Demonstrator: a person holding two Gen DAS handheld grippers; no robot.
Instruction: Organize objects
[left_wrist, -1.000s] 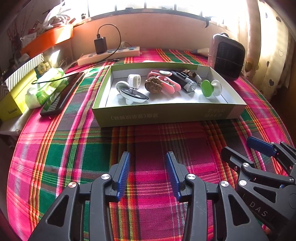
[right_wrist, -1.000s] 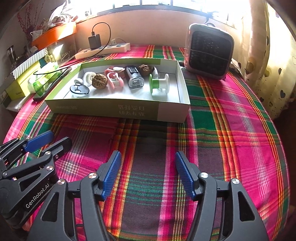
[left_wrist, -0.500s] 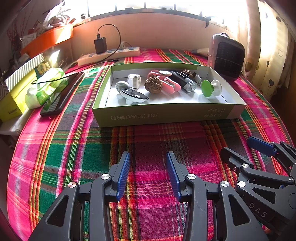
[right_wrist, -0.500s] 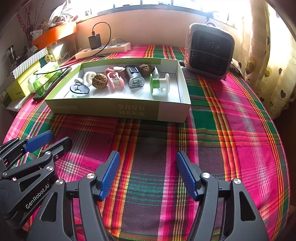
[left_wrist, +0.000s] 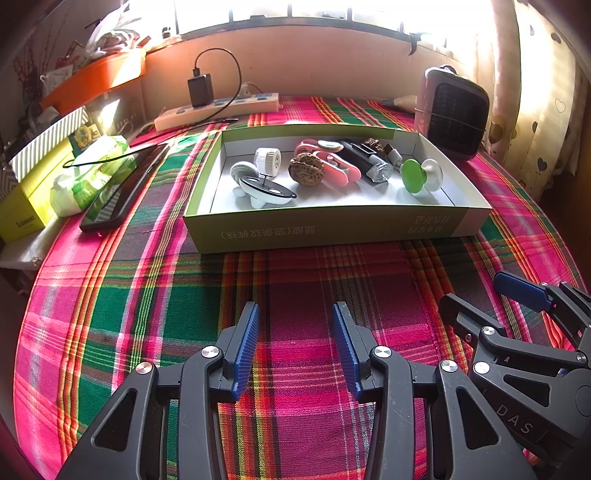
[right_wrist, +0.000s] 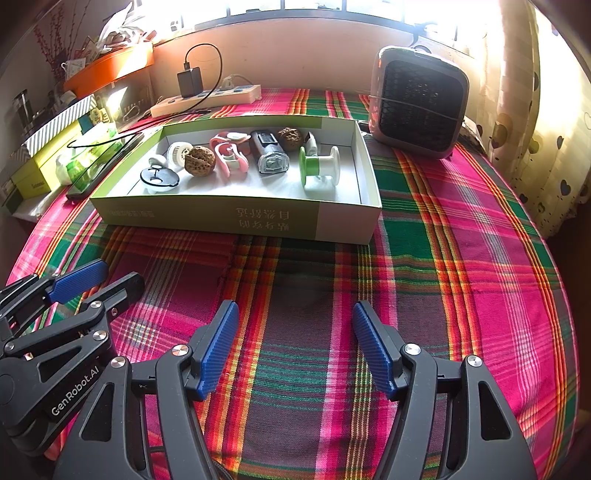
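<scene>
While both grippers hang low over the plaid-covered surface (right_wrist: 461, 236), neither one holds anything. The left gripper (left_wrist: 295, 343) has its jaws apart with only cloth between the blue pads, and the right gripper (right_wrist: 291, 347) has its jaws spread wider, also over bare cloth; the two sit side by side, each showing at the edge of the other's view. Beyond them lies a shallow green-and-white cardboard box (right_wrist: 258, 221), well apart from both grippers. Inside it, in a loose row, lie a white suction hook with a black disc (right_wrist: 159, 178), a walnut (right_wrist: 199, 161), a pink clip (right_wrist: 229, 157), a black bike light (right_wrist: 269, 151), a second walnut (right_wrist: 290, 137) and a green-and-white spool (right_wrist: 319, 166). Behind the box stand a small heater (right_wrist: 421, 99) on the right and a power strip (right_wrist: 207, 96) by the wall.
</scene>
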